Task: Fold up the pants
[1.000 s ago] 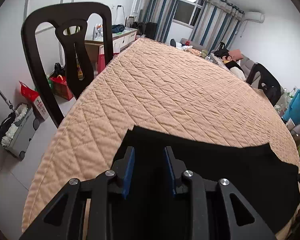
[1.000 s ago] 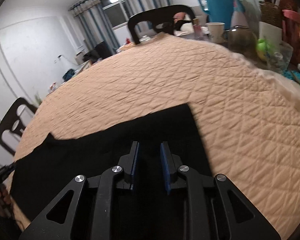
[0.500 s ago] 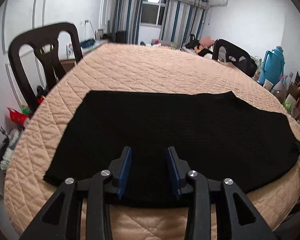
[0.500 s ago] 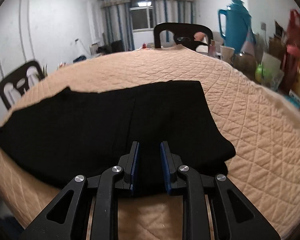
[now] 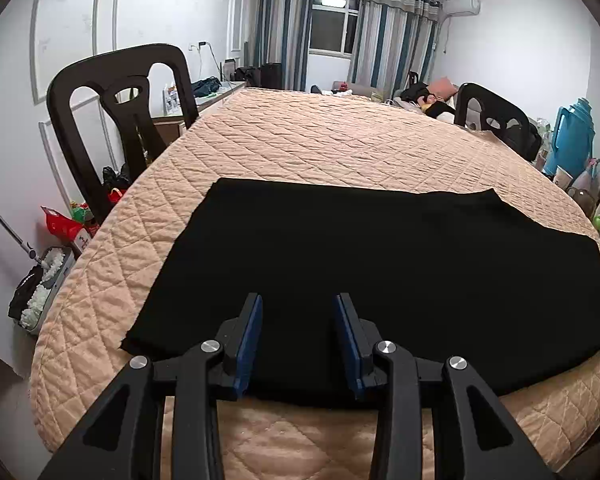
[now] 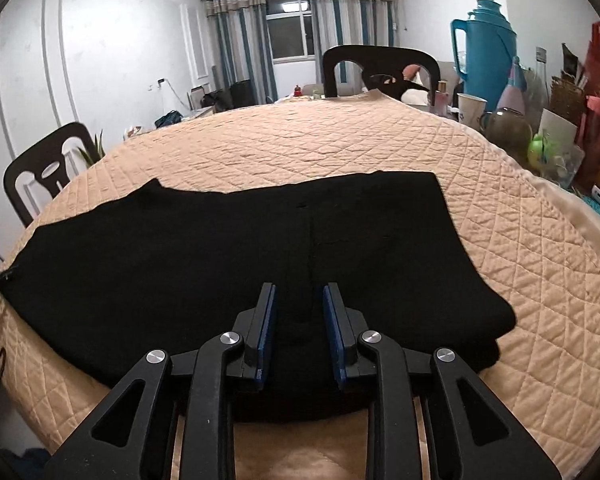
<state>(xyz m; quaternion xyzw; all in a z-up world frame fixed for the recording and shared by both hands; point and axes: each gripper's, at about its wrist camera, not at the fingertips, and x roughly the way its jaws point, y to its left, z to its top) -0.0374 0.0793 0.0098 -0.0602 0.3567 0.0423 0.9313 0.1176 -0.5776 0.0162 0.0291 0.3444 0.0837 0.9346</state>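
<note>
Black pants (image 5: 372, 264) lie flat on the tan quilted table cover (image 5: 340, 140), folded lengthwise, running left to right near the front edge. They also show in the right wrist view (image 6: 228, 256), with the waist end at the right. My left gripper (image 5: 299, 308) is open and empty, hovering over the pants' near edge toward their left end. My right gripper (image 6: 299, 296) is open and empty, above the near edge toward the waist end. Both have blue pads.
A dark chair (image 5: 120, 120) stands at the table's left and another (image 5: 496, 120) at the far right. A blue thermos (image 6: 484, 56), a cup (image 6: 470, 110) and several bottles and bags crowd the right edge. The quilted cover (image 6: 308, 148) lies beyond the pants.
Both grippers have pulled back from the pants toward the table's near edge and levelled out. The pants now lie spread flat. Neither gripper holds cloth.
</note>
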